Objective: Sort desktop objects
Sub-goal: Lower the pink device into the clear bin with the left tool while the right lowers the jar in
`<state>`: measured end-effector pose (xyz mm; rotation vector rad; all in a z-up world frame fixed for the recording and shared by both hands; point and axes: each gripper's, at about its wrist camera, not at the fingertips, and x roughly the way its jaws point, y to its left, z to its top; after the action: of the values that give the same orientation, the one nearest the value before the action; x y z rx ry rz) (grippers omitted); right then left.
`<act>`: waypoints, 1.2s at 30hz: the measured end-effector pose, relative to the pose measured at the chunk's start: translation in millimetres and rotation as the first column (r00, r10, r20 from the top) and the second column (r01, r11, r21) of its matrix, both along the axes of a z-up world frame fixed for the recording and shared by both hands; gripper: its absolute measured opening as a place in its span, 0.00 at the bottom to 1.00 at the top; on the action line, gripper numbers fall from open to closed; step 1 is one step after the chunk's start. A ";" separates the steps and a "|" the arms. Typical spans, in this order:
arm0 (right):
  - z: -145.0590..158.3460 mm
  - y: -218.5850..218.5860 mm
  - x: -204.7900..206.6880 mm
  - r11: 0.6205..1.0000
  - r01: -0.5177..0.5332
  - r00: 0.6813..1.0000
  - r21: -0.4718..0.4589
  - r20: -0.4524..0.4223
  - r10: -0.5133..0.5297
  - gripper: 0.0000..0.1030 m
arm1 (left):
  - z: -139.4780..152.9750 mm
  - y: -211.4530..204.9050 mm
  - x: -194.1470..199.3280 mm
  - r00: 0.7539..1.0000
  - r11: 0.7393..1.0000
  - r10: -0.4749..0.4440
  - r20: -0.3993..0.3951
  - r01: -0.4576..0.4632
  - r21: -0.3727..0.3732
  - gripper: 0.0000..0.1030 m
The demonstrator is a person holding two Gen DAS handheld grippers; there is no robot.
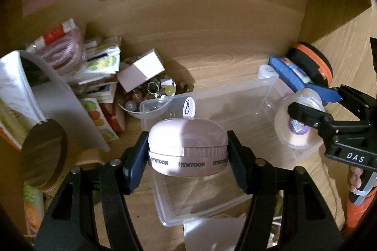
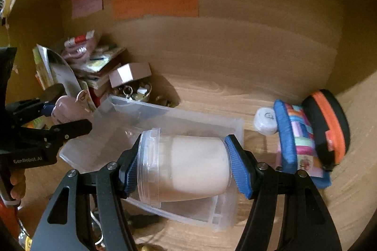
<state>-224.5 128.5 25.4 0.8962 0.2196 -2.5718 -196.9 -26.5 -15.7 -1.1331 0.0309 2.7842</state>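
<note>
My left gripper [image 1: 187,154] is shut on a round pink case [image 1: 188,144] lettered HYNTOOR, held above the near end of a clear plastic bin [image 1: 235,109]. In the right wrist view that same gripper [image 2: 70,119] shows at the left with the pink case [image 2: 66,109] between its fingers. My right gripper [image 2: 181,166] is shut on a clear lidded jar [image 2: 186,166] with a pale cream filling, lying sideways over the clear bin [image 2: 165,119]. The left wrist view shows this jar [image 1: 297,126] at the bin's right side in the right gripper [image 1: 313,107].
A pile of booklets and packets [image 1: 94,76], a small white box [image 1: 141,71] and a bowl of trinkets [image 1: 153,97] crowd the back left. A round mirror [image 1: 44,154] stands near left. A blue patchwork pouch [image 2: 297,137], a black and orange case [image 2: 329,128] and a white cap [image 2: 265,121] lie right.
</note>
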 end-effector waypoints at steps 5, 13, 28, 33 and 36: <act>-16.0 -3.9 -15.1 1.000 -0.014 0.999 0.015 0.050 0.014 0.60 | -12.9 3.8 -15.5 0.999 1.000 -0.010 0.038 0.010 -0.009 0.61; -35.2 -10.0 -25.1 0.998 -0.033 0.995 0.046 0.098 0.028 0.60 | -32.8 12.6 -27.3 0.996 0.998 -0.030 0.084 0.034 -0.047 0.61; -58.6 -20.9 -31.1 0.993 -0.079 0.987 0.091 0.148 0.065 0.61 | -47.0 21.7 -27.0 0.995 0.990 -0.054 0.088 0.065 -0.122 0.65; -59.0 -20.4 -32.5 0.992 -0.083 0.985 0.091 0.161 0.068 0.62 | -46.0 22.9 -26.6 0.993 0.991 -0.071 0.091 0.081 -0.107 0.70; -53.9 -18.1 -30.5 0.993 -0.069 0.990 0.093 0.131 0.056 0.67 | -48.2 28.6 -24.2 0.993 0.987 -0.084 0.087 0.095 -0.126 0.78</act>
<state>-255.0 110.4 -28.5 1.0692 0.3330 -2.4529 -221.1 2.1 -64.0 -1.2408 0.2523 2.6884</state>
